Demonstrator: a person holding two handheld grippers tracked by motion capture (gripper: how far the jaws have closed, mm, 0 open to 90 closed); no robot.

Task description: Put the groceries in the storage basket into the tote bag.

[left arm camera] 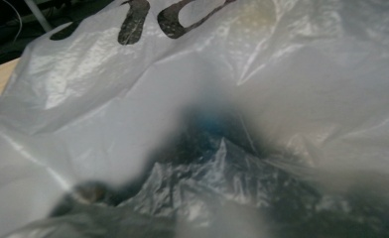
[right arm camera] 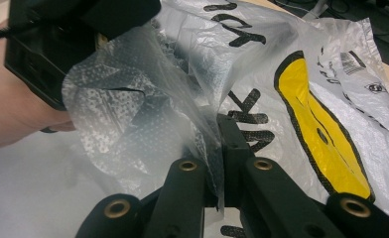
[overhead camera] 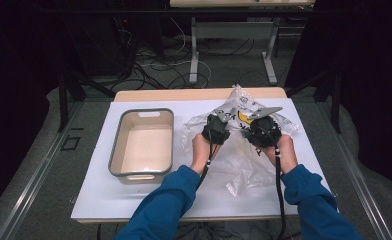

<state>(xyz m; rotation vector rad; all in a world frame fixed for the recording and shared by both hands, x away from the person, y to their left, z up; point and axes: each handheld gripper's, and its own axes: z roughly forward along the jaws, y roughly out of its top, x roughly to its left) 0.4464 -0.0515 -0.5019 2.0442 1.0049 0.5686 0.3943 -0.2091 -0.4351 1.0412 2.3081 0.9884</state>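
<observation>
A crumpled clear plastic bag [overhead camera: 244, 155] with black letters and a yellow shape lies on the white mat, right of the middle. Both grippers hold it up near its far part. My left gripper [overhead camera: 226, 115] is shut on a bunched fold of the film. In the left gripper view the bag [left arm camera: 133, 94] drapes over the camera and the jaws show as a dark blur behind it. My right gripper [right arm camera: 224, 130] has its jaws pressed together on a thin edge of the bag [right arm camera: 331, 99]. The left gripper [right arm camera: 100, 37] is close at the upper left in that view.
A grey-rimmed, cream-coloured tub [overhead camera: 115, 152] stands empty on the left half of the white mat [overhead camera: 109, 200]. The wooden table edge [overhead camera: 184, 94] runs along the back. Beyond it are cables on the floor [overhead camera: 159, 65] and another table's legs [overhead camera: 194, 55].
</observation>
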